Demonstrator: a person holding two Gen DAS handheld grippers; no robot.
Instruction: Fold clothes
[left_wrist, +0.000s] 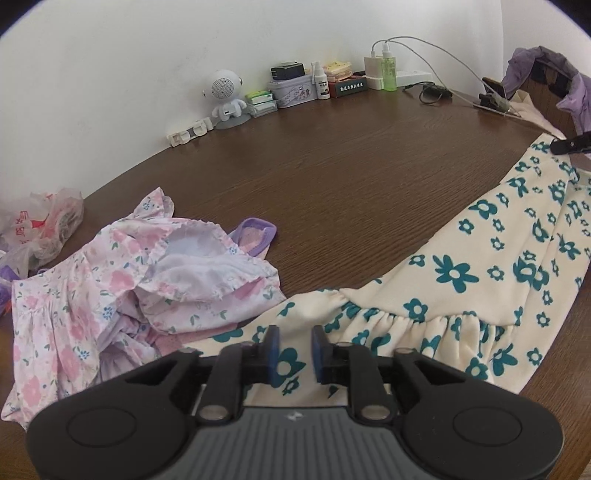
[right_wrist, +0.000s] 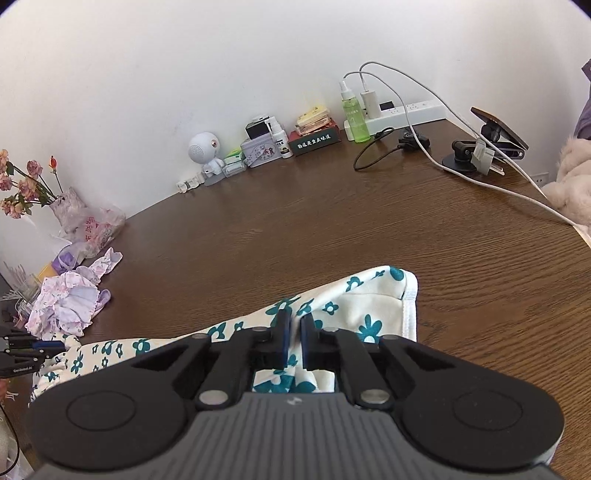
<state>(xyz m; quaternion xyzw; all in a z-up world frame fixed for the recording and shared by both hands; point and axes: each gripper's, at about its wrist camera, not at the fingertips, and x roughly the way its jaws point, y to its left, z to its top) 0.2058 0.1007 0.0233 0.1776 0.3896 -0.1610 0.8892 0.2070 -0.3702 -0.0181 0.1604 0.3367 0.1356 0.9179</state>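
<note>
Between the right gripper (right_wrist: 295, 332) fingers: cream garment (right_wrist: 373, 302), clamped.
Left gripper (left_wrist: 294, 354) fingers stand apart over its gathered edge on the desk (left_wrist: 332, 177).

Plain white wall (right_wrist: 184, 74) behind dark wood-grain table (right_wrist: 295, 229); soft even light.

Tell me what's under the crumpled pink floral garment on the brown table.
Under the crumpled pink floral garment, a purple-trimmed pink cloth pokes out, and the cream garment with teal flowers runs under its near edge. Anything else beneath is covered.
</note>
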